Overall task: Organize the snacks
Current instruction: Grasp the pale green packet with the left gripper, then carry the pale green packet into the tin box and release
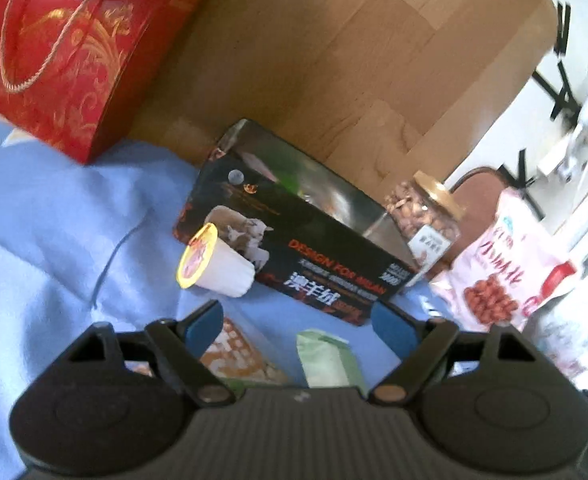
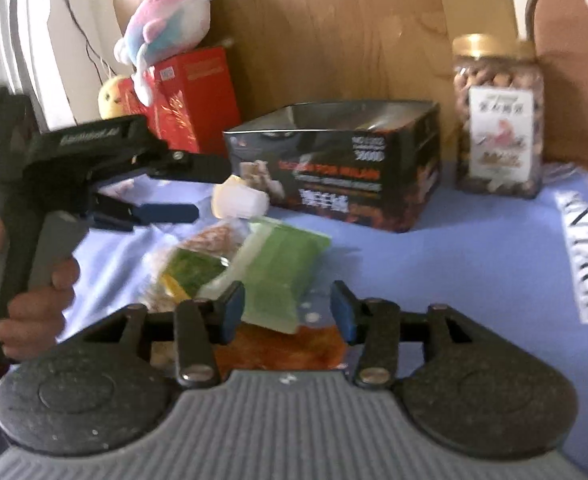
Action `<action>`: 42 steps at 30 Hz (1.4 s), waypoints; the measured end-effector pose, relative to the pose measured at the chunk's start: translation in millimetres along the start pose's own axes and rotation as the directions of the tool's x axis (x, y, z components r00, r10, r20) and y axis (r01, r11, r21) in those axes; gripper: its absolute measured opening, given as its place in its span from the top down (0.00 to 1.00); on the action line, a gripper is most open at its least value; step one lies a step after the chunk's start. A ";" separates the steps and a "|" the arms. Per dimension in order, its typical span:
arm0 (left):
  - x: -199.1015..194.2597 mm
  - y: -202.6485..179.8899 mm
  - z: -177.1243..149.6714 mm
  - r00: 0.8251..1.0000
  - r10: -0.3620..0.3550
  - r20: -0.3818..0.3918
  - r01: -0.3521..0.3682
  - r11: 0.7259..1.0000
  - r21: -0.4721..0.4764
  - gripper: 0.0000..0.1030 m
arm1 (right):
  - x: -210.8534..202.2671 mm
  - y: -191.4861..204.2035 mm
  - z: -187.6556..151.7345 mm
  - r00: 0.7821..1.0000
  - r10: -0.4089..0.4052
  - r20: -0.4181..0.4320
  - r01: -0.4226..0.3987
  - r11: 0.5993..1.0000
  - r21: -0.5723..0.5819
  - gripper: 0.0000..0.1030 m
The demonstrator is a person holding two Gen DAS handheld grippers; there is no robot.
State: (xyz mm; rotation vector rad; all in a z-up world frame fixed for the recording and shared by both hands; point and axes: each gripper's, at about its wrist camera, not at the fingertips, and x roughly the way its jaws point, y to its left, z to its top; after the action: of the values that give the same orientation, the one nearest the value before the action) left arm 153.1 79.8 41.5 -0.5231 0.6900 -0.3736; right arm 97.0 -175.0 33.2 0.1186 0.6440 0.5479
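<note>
Blue bedding (image 1: 54,216) carries everything, against a wooden headboard (image 1: 334,60).

Left wrist view: the left gripper (image 1: 298,320) hangs wide open and empty above a green packet (image 1: 326,360) and a cracker packet (image 1: 234,352). A white cup (image 1: 214,264) lies tipped against the open black box (image 1: 294,240), toward the headboard edge; a nut jar (image 1: 422,208) and a pink bag (image 1: 506,272) sit to the right.

Right wrist view: the right gripper (image 2: 286,312) is open, holding nothing, with the green packet just ahead of its pads. Best to close squarely on one packet alone before lifting it to the box.
</note>
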 end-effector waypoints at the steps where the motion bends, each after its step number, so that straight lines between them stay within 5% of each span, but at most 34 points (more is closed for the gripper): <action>1: 1.0 -1.5 1.6 1.000 -0.008 -0.006 0.008 1.000 0.009 0.18 | 3.3 1.1 0.7 1.000 0.018 -0.005 -0.018 1.000 0.007 0.48; 6: 18.1 -16.0 6.5 0.999 -0.010 -0.042 0.013 0.997 0.077 0.17 | 9.7 27.8 -9.3 0.999 -0.031 -0.030 0.027 0.993 -0.115 0.33; 15: 48.5 -24.1 -16.1 0.980 -0.077 -0.186 0.088 0.995 0.054 0.26 | 18.1 31.2 -14.8 0.994 -0.094 -0.055 0.081 0.976 -0.203 0.38; 17: 51.8 -29.8 -22.2 0.974 -0.091 -0.206 0.107 0.992 0.068 0.43 | 19.8 32.4 -14.0 0.994 -0.093 -0.053 0.080 0.974 -0.214 0.49; 18: 53.7 -33.7 -25.5 0.974 -0.074 -0.213 0.095 0.991 0.090 0.52 | 20.1 33.6 -13.5 0.995 -0.084 -0.052 0.071 0.973 -0.221 0.65; 20: 53.4 -36.7 -29.0 0.979 -0.046 -0.201 0.069 0.991 0.113 0.59 | 21.5 34.5 -12.2 0.994 -0.100 -0.041 0.089 0.972 -0.220 0.78; 23: 46.6 -31.2 -25.9 0.976 -0.089 -0.198 0.102 0.993 0.058 0.70 | 16.5 32.4 -11.1 0.996 -0.093 -0.008 0.089 0.976 -0.200 0.80; 34: -2.1 -49.7 24.1 0.983 -0.181 -0.028 0.182 0.979 0.086 0.75 | 1.5 65.1 21.8 0.976 -0.079 0.205 0.141 0.941 -0.308 0.86; 39: 20.3 -62.5 71.6 0.988 -0.139 0.067 0.126 0.978 0.167 0.74 | 37.1 67.3 68.4 0.958 -0.093 0.272 0.197 0.901 -0.387 0.90; 42: 54.0 -56.3 94.0 0.996 -0.073 0.050 0.065 0.986 0.154 0.71 | 71.2 58.8 88.9 0.941 -0.163 0.295 0.280 0.867 -0.412 0.89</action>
State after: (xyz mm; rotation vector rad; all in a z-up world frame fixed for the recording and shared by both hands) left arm 247.2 38.9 107.7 -0.4114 0.5855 -0.4710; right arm 171.2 -82.5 81.8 -0.3193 0.2631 0.4342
